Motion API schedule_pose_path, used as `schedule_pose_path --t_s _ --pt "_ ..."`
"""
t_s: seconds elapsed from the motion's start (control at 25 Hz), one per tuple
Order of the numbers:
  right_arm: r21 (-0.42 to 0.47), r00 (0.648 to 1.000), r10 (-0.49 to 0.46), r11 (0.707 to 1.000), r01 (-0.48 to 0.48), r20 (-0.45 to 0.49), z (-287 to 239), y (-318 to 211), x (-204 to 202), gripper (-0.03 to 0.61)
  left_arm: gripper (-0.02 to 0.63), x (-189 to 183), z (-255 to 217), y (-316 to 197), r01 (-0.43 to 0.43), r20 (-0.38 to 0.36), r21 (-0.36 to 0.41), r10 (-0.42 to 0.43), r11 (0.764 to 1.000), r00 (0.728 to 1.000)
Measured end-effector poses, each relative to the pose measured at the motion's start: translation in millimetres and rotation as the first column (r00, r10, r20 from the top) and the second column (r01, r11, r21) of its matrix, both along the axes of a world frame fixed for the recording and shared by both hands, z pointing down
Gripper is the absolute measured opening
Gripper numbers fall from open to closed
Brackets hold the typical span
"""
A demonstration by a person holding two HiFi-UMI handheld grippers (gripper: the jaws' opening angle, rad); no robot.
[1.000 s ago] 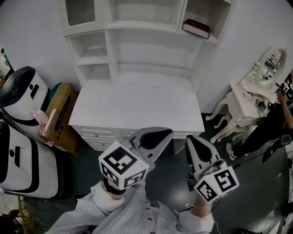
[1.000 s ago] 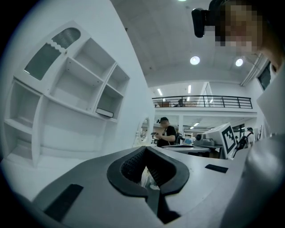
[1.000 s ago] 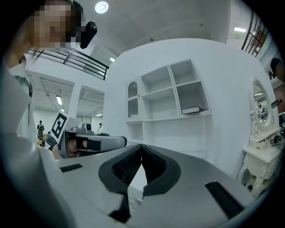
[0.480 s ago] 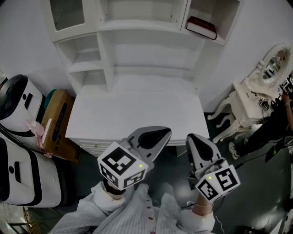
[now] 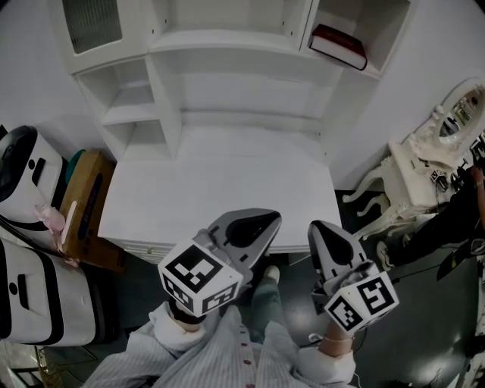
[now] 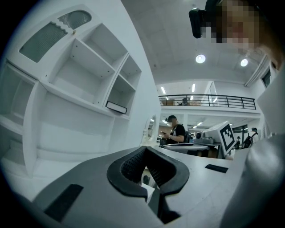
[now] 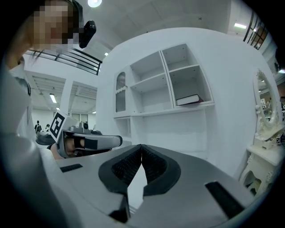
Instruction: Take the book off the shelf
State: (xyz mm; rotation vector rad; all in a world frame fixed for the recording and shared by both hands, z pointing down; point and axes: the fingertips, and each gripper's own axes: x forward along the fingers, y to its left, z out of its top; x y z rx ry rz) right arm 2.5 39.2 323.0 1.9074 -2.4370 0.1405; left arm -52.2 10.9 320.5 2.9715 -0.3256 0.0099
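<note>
**Both grippers closed and empty; one book on the upper right shelf**

Grippers: two. The left gripper (image 5: 256, 224) has its jaws together at the tips with nothing between them, as its own view confirms. The right gripper (image 5: 324, 231) is likewise closed tip to tip and holds nothing. Both are held level in front of the person and point toward the desk. They sit side by side and apart from each other, short of the front edge of the desk. Marker cubes: two, one on each gripper, the left cube (image 5: 199, 277) and the right cube (image 5: 361, 301).

Desk: one, white (image 5: 220, 178). Its top is bare in the head view. A white shelf unit (image 5: 227, 45) rises from the back of it, with one panelled door (image 5: 91, 23) at its upper left.

Book: one (image 5: 339, 45), with a dark red cover. It lies flat in the upper right compartment of the shelf unit, well apart from both grippers and untouched.

Surroundings: one cardboard box (image 5: 86, 208) stands just beside the left end of the desk. Two white casings with black panels (image 5: 26, 250) stand further left. One ornate white dressing table (image 5: 424, 163) stands to the right of the desk, carrying one oval mirror (image 5: 466, 110).
</note>
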Motion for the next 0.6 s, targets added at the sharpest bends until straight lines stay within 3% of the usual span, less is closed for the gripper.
schedule_pose_path --t_s 0.6 --pt "0.008 0.993 -0.116 0.993 0.116 -0.012 -21 -119 124 0.014 0.009 129 -24 -107 0.092 -0.001 0.032 -0.092 0.995 0.996"
